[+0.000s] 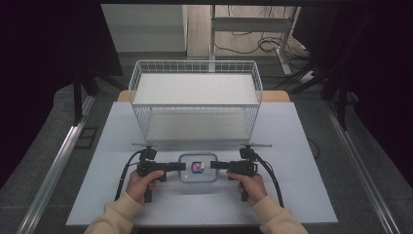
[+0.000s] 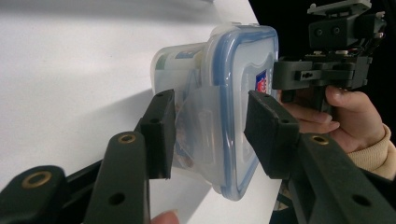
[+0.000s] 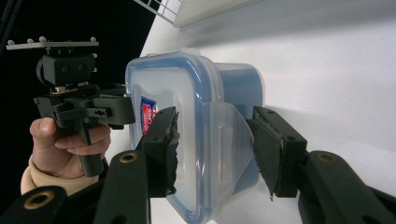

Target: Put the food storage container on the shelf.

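Two wide claws, left claw (image 1: 181,166) and right claw (image 1: 215,165), flank the lidded container (image 1: 197,167).

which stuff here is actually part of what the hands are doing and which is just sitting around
In use:
- lidded plastic container, on the table between both grippers
- left gripper, jaws open astride its side latch flap
- right gripper, jaws open astride the opposite flap

Lying about:
- white wire basket, behind the container
- desk frame and cables on the floor beyond
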Demonstrator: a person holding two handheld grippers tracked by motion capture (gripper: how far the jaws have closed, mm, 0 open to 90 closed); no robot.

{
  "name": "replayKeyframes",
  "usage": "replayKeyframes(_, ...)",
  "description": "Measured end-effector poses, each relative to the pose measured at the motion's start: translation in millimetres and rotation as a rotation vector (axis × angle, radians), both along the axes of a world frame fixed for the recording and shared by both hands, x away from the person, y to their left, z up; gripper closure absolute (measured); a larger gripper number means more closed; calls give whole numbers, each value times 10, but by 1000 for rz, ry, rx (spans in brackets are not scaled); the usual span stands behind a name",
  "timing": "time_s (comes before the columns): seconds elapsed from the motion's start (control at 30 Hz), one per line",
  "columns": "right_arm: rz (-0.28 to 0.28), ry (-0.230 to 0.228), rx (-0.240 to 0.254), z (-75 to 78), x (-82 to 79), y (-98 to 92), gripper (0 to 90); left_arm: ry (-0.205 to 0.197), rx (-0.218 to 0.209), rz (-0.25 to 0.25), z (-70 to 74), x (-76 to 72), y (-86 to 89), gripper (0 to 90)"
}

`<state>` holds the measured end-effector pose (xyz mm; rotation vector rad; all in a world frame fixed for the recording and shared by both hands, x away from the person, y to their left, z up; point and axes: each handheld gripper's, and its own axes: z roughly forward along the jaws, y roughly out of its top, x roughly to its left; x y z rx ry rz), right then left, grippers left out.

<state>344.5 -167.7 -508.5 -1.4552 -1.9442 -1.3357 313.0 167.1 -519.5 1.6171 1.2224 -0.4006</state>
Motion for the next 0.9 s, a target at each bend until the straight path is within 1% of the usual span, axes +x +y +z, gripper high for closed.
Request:
replayKeyframes(0.1, 5, -20, 4, 43, -10, 5, 517, -19, 5, 5, 51, -27, 2, 543)
replayKeyframes(0.23, 9, -52, 2, 95, -21, 11, 517, -27, 1, 6, 83, -41, 8, 544)
replayKeyframes(0.3, 11, -51, 3, 114, -30, 14, 517, -31, -1, 7, 93, -46, 11, 545)
replayKeyframes(0.43, 13, -73, -3, 152, -58, 26, 517, -39, -4, 2, 121, -69, 24, 545)
replayKeyframes(0.63, 19, -118, -9, 241, -90, 41, 517, -61, -12, 7, 195, -100, 41, 546)
replayKeyframes(0.9, 27, -137, -12, 298, -109, 49, 517, -75, -8, 6, 242, -115, 45, 546)
